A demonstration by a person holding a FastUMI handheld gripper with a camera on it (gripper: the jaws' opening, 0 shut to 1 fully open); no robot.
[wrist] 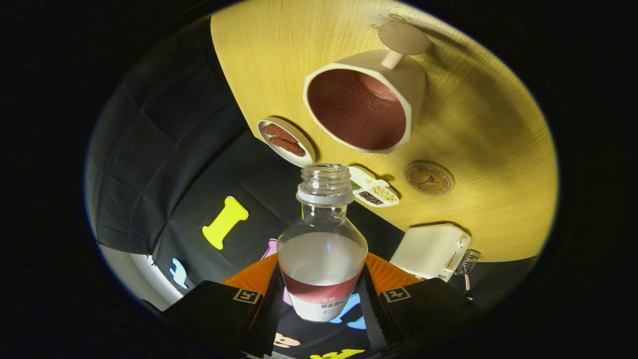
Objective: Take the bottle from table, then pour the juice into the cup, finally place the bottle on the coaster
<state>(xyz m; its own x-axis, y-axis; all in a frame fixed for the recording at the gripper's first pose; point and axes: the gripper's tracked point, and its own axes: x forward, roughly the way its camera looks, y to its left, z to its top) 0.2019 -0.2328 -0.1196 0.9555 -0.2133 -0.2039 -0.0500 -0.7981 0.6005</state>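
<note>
Table: light wood, fills most of what's beyond the fingers, seen steeply tilted.

Cup: 1, biggest item on it, cream outside, dark red inside w/ droplets on the wall, mouth facing the bottle neck. Handle side points away, toward a round tan disc just behind the cup; can't tell what the disc is.

White box: 1, near table edge, just ahead of the right finger, some clear bit on its side.

Oval dish: 1, holding 2 reddish-brown pieces, beside the cup, near the table edge.

Coaster: 1, round, brown w/ a mark, bare, between cup and white box, apart from both.

Small tray: 1, white, 3 sections w/ diff. fillings, just behind the bottle's neck, btw dish and coaster.

Bottle: 1, clear plastic, no cap, threaded neck open and aimed at the cup's rim but not touching it. Whitish liquid in the lower body, red and white label at the base.

Gripper: both fingers pressed on the bottle's lower body, jaws narrow, clamping it. Bottle is off the table, held up in front of the cup.
</note>
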